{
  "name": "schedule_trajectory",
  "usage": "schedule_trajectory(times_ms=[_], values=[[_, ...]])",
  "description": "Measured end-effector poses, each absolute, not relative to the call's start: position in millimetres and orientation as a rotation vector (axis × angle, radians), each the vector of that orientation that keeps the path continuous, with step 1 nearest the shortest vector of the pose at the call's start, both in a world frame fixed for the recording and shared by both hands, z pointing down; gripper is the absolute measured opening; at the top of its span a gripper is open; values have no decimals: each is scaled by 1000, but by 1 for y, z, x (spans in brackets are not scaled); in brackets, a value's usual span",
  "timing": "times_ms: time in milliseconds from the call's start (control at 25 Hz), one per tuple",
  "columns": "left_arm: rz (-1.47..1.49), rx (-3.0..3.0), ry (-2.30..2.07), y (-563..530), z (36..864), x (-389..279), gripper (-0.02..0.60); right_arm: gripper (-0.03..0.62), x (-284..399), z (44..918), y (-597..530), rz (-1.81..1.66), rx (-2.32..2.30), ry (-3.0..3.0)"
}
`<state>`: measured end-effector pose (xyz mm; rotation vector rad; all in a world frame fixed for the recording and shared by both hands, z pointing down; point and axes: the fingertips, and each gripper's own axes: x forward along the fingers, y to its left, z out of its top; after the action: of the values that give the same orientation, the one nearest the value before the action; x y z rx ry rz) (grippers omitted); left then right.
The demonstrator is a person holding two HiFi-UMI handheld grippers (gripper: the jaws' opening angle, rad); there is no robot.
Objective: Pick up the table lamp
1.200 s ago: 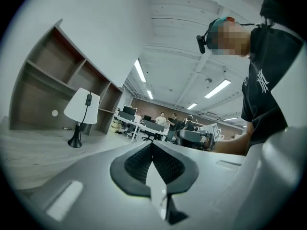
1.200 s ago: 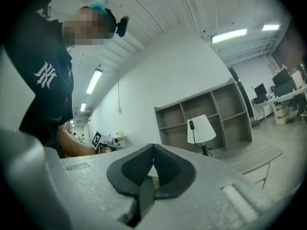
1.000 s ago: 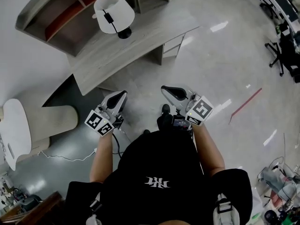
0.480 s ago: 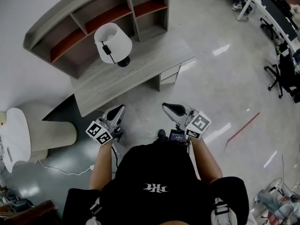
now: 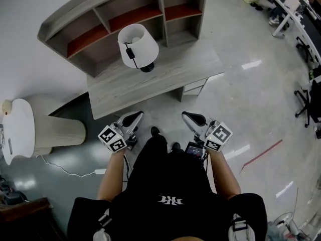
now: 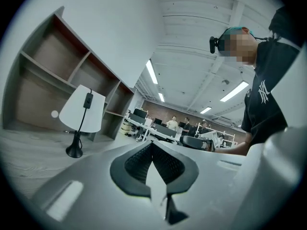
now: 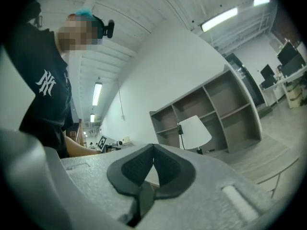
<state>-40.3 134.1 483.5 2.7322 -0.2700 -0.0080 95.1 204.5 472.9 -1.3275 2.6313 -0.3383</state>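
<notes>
The table lamp [image 5: 138, 46], white shade on a black stem and round black base, stands upright on the grey wooden desk [image 5: 150, 82] in front of the shelf unit. It also shows in the left gripper view as the lamp [image 6: 81, 110] and in the right gripper view as the lamp [image 7: 195, 132]. My left gripper [image 5: 134, 118] is shut and empty, held level short of the desk's front edge. My right gripper [image 5: 192, 118] is likewise shut and empty, beside it to the right. Both stand well apart from the lamp.
A shelf unit [image 5: 125, 19] with red-lined compartments rises behind the desk. A beige ribbed cylinder [image 5: 62, 132] and a white rounded object [image 5: 17, 134] stand at left, with a white cable [image 5: 65, 169] on the floor. Office desks and chairs [image 5: 301, 29] fill the far right.
Both grippers have moved forward toward the desk as the person walked closer; the desk and lamp now sit lower and nearer in the head view. Jaws stay shut.
</notes>
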Motion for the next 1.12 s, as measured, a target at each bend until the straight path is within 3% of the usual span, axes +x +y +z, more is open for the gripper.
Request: schedule_trajectory(times_ms=[1120], values=[[-15, 2535, -335, -137, 544, -65, -6, 2, 133, 485, -79, -562, -1314, 2588]])
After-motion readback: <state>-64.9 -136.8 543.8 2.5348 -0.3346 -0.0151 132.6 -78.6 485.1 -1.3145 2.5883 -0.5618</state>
